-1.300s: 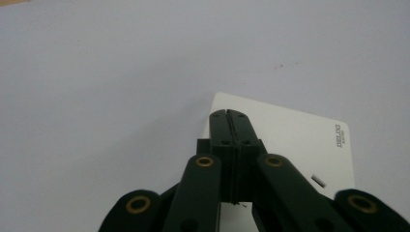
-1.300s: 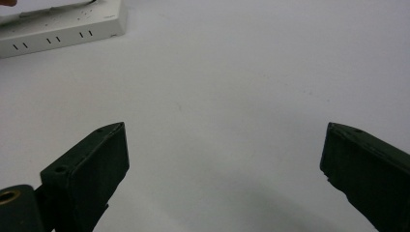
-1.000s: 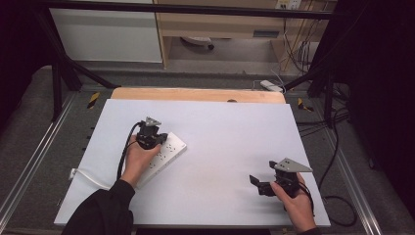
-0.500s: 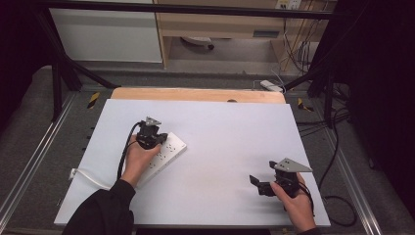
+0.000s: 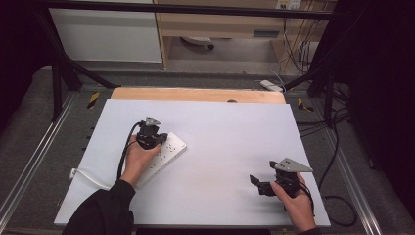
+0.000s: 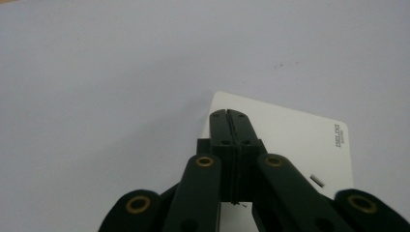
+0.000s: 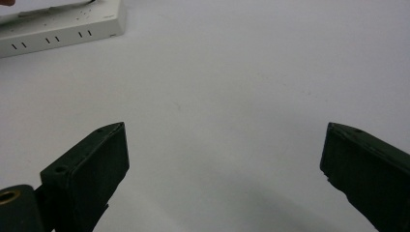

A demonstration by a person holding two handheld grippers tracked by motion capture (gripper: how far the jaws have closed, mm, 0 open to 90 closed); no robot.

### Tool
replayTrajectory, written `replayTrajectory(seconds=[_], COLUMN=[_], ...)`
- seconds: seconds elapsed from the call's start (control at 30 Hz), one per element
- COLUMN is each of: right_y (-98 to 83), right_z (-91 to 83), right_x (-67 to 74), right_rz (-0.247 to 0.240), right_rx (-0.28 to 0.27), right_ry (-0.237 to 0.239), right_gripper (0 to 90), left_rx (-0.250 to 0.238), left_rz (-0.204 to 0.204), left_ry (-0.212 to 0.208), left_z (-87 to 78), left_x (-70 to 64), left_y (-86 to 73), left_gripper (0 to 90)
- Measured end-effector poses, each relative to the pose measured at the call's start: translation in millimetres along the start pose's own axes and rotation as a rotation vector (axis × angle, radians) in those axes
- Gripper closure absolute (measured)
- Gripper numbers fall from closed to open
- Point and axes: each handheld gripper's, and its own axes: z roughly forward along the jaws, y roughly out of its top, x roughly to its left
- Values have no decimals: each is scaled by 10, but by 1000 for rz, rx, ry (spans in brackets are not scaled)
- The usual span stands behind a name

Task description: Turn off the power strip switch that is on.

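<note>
A white power strip [image 5: 170, 148] lies at an angle on the left half of the white tabletop [image 5: 225, 127]. My left gripper [image 5: 151, 141] points down at the strip, jaws shut together with nothing between them. In the left gripper view the closed tips [image 6: 228, 115] sit over the strip's top face [image 6: 295, 137] near one end; I cannot tell whether they touch it. My right gripper [image 5: 262, 174] rests low near the front right of the table, pointing left, open and empty. In the right gripper view its jaws [image 7: 225, 140] stand wide apart, with the strip [image 7: 58, 26] far off.
The strip's white cord [image 5: 89, 176] trails off toward the table's left front edge. A wooden strip [image 5: 195, 94] borders the far edge. Black frame rails run along both sides, and cables [image 5: 337, 205] lie on the floor at right.
</note>
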Motion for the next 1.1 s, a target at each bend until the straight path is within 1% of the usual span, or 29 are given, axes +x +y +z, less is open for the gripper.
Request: replayTrajectory(seconds=[0.17,0.53,0.6,0.73,0.87,1.1], right_y=[-1,0,0,1,1,2], right_z=[-2,0,0,-5,-2,-9], right_x=[-8,-4,-4,-10,-8,-9], right_rz=[-1,0,-1,-2,-2,1], right_rx=[-2,0,0,-4,-3,-5], right_ry=[-3,1,1,-3,-1,-1], right_gripper=[38,37,37,37,37,37], left_rx=[-3,8,9,2,-4,-21], left_rz=[-5,13,6,4,12,8], left_ry=[-2,4,0,-1,0,-2], left_z=[6,27,30,37,40,31], left_x=[6,-15,-15,-18,-23,-24], left_y=[2,1,7,5,6,15], left_gripper=[900,900,900,900,900,900])
